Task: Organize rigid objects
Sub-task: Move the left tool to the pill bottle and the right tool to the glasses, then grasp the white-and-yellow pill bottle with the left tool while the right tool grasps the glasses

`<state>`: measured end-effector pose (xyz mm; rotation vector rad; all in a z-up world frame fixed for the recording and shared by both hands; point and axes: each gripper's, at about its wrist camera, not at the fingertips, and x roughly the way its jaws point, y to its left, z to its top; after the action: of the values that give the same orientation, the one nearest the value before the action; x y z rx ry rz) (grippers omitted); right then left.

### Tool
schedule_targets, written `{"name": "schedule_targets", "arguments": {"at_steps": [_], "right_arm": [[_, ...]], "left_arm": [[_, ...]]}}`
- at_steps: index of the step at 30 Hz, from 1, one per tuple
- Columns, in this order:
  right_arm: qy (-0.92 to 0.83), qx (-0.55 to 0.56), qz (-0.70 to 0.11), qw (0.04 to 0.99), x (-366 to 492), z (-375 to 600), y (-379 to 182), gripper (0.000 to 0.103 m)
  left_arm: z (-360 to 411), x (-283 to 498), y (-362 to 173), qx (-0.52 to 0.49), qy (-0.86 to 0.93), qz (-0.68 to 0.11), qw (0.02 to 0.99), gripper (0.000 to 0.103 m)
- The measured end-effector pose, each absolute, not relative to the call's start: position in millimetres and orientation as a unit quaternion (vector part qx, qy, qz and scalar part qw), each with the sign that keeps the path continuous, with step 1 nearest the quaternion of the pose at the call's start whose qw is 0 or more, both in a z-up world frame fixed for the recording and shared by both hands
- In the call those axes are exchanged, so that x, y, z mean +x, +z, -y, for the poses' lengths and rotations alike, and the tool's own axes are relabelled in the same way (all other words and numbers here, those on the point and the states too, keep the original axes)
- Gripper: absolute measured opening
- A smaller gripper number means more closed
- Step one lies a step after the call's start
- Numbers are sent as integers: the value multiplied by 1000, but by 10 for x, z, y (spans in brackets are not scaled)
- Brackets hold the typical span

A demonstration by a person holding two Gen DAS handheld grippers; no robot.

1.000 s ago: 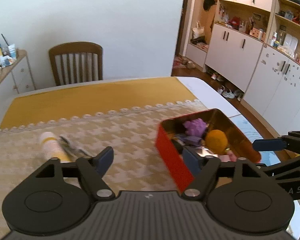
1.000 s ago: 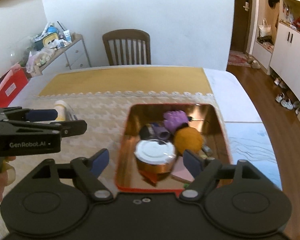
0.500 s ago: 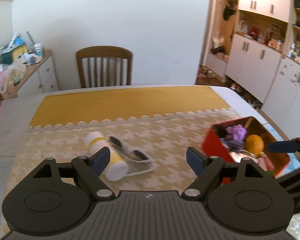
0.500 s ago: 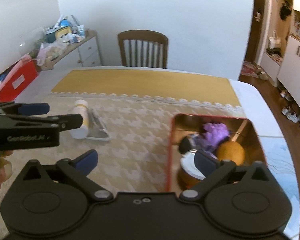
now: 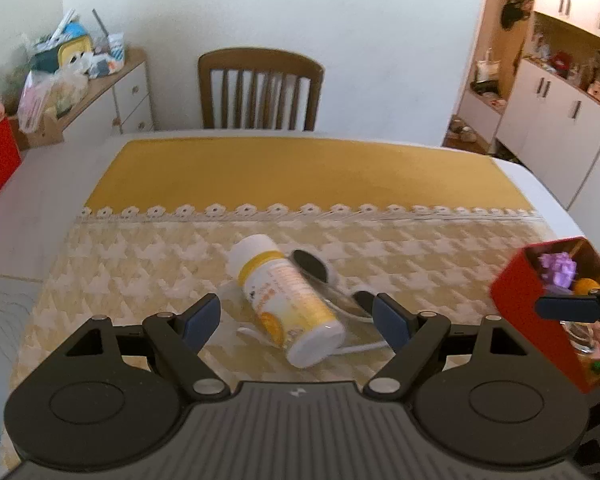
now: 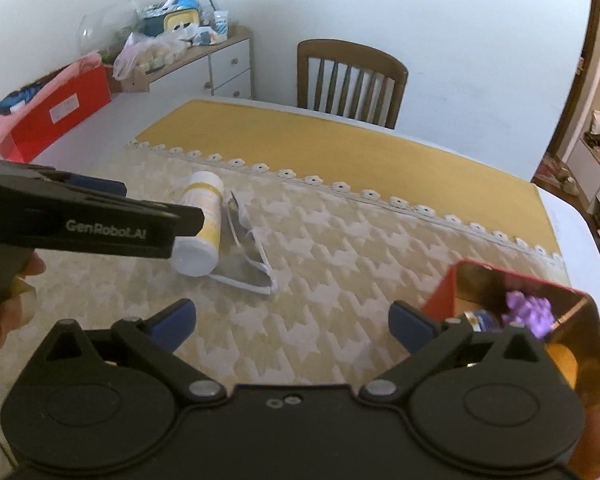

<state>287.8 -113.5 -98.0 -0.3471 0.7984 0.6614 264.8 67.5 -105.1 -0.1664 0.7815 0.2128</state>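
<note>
A white and yellow bottle (image 5: 288,296) lies on its side on the patterned tablecloth, with white-framed sunglasses (image 5: 320,272) beside it. My left gripper (image 5: 296,320) is open and empty, its jaws either side of the bottle's near end, just short of it. The bottle (image 6: 202,220) and sunglasses (image 6: 248,256) also show in the right wrist view, far left. My right gripper (image 6: 292,324) is open and empty over bare cloth. A red tin box (image 6: 540,308) holding a purple toy, an orange ball and other items sits at the right (image 5: 516,300).
A wooden chair (image 5: 260,88) stands at the table's far side. A cluttered white sideboard (image 5: 100,92) and a red box (image 6: 60,116) are at the left. White cupboards (image 5: 560,120) line the right wall. The table's right edge is near the tin.
Both grippers have swung left, away from the tin box. The bottle and sunglasses have come to the centre of the left wrist view; the tin has slid to the right edge.
</note>
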Motion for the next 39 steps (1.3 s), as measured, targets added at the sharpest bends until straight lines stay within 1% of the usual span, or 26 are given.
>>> {"name": "schedule_targets", "arguments": {"at_steps": [6,20,23,25,29,30,32,33,36,37,39], "right_arm": [[313,-171,-390,849,3072,978,-1141,96],[345,-181,-397,831,3349,646,-1410,75],[356,-192,-394,825,3367,572,-1461,68],[361,-193,-396,822,3395,532,-1489,61],[368,-196,-399,817,3429,471,-1538,53],[369,-197,-400,816,3432,459,-1554,53],[370,-196,-396,817,3434,452,-1567,53],[371,-195,-396,817,3440,449,-1567,53],[372,-193,-396,817,3459,437,-1568,49],[372,-193,-395,818,3464,433,-1568,47],[372,-191,-394,819,3472,430,-1570,43]], "left_arm": [[-800,2878,-1246,-104,118,-405,901,83],[-956,3103,-1507,-139,131,-431,882,83],[-992,3132,-1543,-143,130,-432,881,83],[-1009,3150,-1566,-147,130,-435,879,83],[-1036,3161,-1605,-152,127,-435,878,82],[-1038,3159,-1609,-152,127,-434,879,81],[-1053,3162,-1613,-154,123,-430,881,74],[-1053,3164,-1611,-154,122,-430,881,72],[-1081,3168,-1609,-160,114,-428,882,61],[-1088,3164,-1606,-161,112,-429,882,59],[-1108,3154,-1601,-163,112,-429,882,57]]}}
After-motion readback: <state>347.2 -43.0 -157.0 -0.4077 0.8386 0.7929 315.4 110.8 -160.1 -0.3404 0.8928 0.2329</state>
